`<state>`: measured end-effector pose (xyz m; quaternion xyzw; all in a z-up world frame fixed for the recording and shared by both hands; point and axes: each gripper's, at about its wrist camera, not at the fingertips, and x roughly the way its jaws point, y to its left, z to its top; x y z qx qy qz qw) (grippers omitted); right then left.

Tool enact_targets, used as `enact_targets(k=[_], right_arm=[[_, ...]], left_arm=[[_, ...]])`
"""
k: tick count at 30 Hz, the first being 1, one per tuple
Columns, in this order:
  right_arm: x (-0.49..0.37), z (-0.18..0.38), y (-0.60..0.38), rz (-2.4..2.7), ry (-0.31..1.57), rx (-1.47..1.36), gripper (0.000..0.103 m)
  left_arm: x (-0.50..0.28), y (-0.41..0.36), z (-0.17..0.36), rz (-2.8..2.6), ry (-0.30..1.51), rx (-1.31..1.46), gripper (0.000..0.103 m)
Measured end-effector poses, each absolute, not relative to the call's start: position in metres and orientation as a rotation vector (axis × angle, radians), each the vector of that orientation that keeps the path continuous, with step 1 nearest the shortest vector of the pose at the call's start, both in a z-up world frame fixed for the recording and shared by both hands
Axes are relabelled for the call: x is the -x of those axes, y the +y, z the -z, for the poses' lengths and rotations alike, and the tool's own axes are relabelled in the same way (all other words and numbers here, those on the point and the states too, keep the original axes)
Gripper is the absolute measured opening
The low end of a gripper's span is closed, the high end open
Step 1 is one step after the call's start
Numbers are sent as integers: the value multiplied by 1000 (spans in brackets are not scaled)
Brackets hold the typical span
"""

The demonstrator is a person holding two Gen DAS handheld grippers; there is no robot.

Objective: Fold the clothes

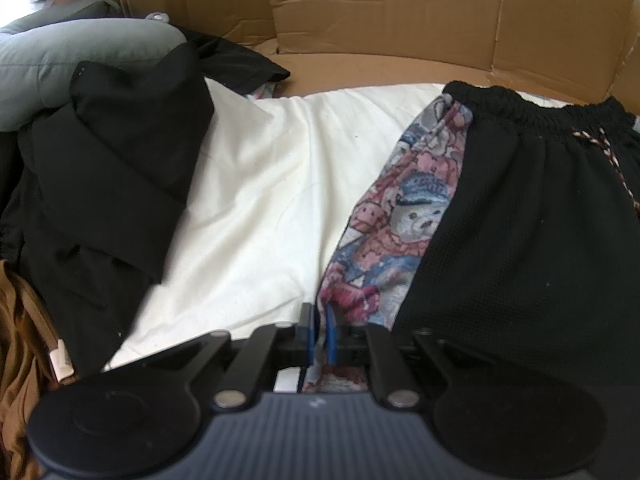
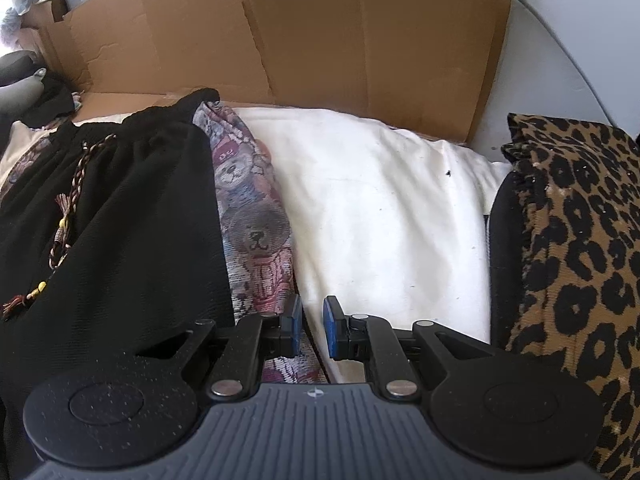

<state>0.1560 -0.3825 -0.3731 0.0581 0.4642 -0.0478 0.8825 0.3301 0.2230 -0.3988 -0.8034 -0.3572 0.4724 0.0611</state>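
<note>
The left gripper (image 1: 320, 332) is seen pressed together on the near edge of the bear-print panel (image 1: 394, 216) of the shorts (image 1: 520, 220); the patterned cloth is pinched between its blue pads. Ahead and to the right of this gripper the black body of the shorts is spread out, with the gathered waistband (image 1: 532, 110) at the far end and a braided drawstring (image 1: 612, 164) lying across it. Directly ahead and to the left a bare stretch of the cream sheet (image 1: 260, 200) is shown. Further left a pile of black garments (image 1: 104, 184) is heaped, with a grey-green padded item (image 1: 60, 60) behind it and brown fabric (image 1: 20, 360) at the near left. The far side is closed off by a cardboard wall (image 1: 380, 4).

The right gripper (image 2: 313, 328) is seen with its jaws slightly apart. Its left pad is set against the other bear-print edge of the shorts, but whether cloth is actually pinched cannot be told; the gap between the pads shows the sheet. To its left the black shorts and beaded drawstring are laid out. To its right a leopard-print cloth (image 2: 580, 248) rests over a black item (image 2: 506, 264), near the sheet's edge. The same cardboard stands ahead.
</note>
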Motion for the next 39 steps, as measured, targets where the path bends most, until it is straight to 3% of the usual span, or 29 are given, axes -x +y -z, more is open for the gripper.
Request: enact_targets(k=[25, 39], right_arm=[[-148, 379, -353, 20, 953, 82, 18], [-162, 388, -370, 9, 1056, -26, 21]], left_arm=[[-330, 223, 400, -1459, -1122, 2443, 8], [-328, 224, 400, -1456, -1126, 2446, 8]])
